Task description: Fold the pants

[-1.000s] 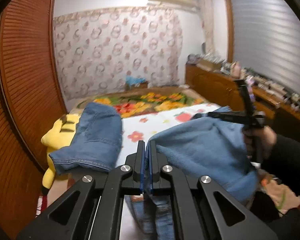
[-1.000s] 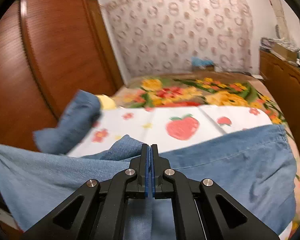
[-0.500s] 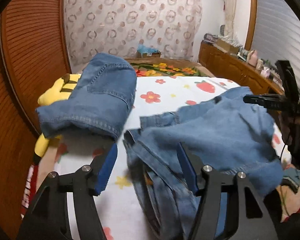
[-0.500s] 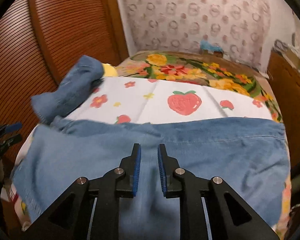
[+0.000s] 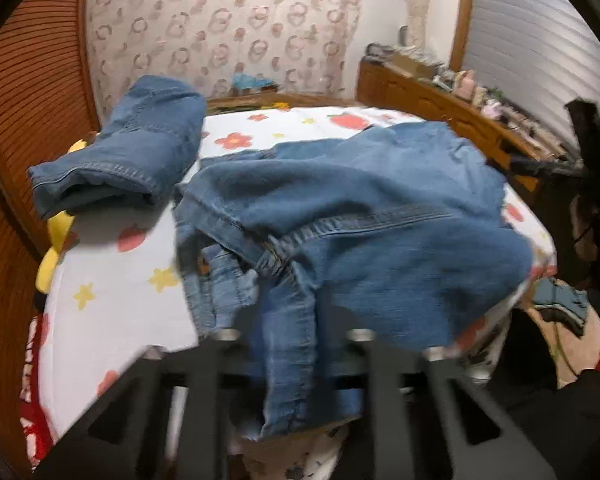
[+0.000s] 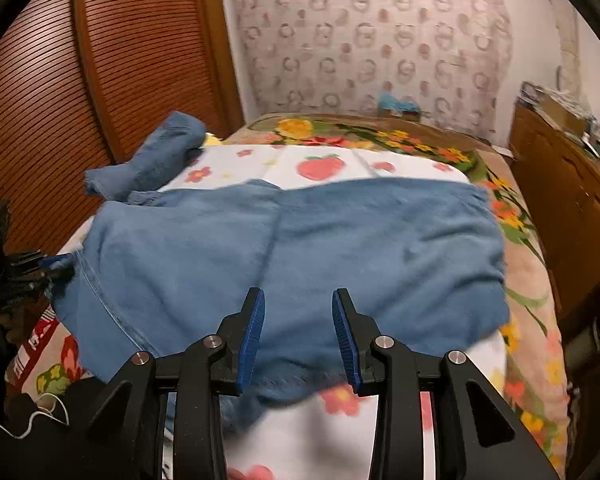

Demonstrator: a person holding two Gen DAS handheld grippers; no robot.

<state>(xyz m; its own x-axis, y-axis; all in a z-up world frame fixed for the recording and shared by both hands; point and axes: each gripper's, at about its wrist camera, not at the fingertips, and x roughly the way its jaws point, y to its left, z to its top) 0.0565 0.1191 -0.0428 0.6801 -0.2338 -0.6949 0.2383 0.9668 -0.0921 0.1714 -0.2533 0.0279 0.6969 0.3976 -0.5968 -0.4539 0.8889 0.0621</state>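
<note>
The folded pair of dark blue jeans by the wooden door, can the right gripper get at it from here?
Probably yes: the right gripper is opening with nothing held, and only the spread light blue jeans lie between it and the folded jeans.

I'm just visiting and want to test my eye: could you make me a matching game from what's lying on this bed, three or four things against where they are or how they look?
Things:
1. jeans
2. folded jeans
3. yellow plush toy
4. right gripper

Descriptions:
A. peeks out at the bed's edge by the wooden doors, partly under denim
B. blue pads apart, nothing pinched between them
C. spread wide across the strawberry sheet
D. compact bundle near the wooden doors

Pairs: 1-C, 2-D, 3-A, 4-B
</note>
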